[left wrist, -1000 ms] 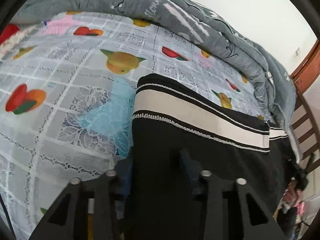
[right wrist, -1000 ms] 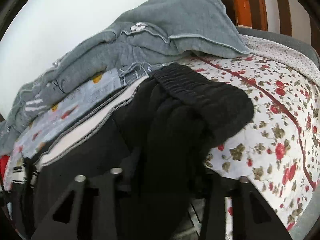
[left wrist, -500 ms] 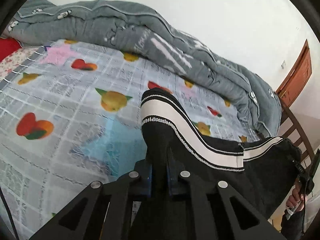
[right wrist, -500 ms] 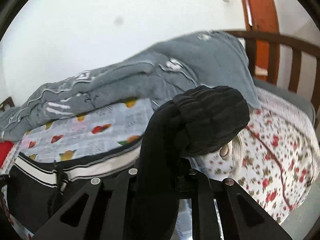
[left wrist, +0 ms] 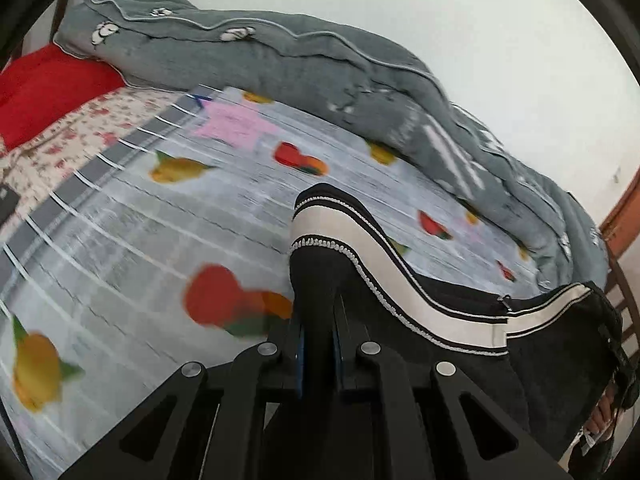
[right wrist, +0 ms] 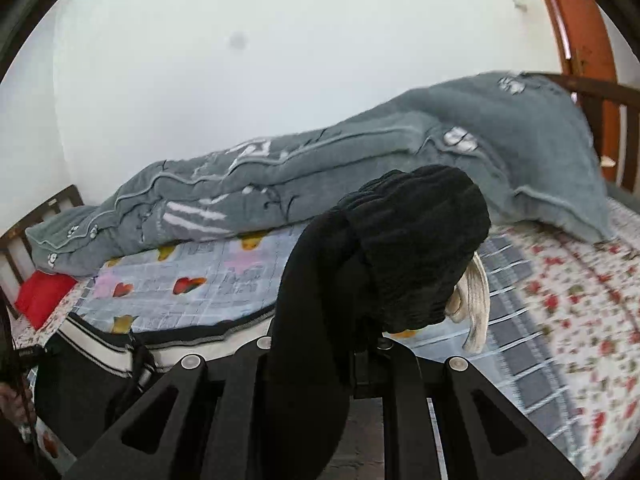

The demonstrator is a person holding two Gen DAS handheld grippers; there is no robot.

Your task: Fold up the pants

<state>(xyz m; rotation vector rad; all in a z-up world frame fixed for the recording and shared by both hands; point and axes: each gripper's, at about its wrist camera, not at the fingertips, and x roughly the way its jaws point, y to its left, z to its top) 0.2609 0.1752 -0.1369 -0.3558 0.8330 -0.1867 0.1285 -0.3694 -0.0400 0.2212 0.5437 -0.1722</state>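
The left gripper is clamped on the hem of the black pants with a white side stripe; the right gripper pinches their ribbed waistband. The pants hang between them above the fruit-print bedsheet, grey quilt beyond.

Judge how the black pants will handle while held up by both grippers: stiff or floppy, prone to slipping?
Likely floppy: the pants sag in a curve away from the left gripper. The waistband bunches and droops over the right gripper, suggesting thick, fairly heavy knit. Slipping seems unlikely, since both grippers are shut on folded cloth.
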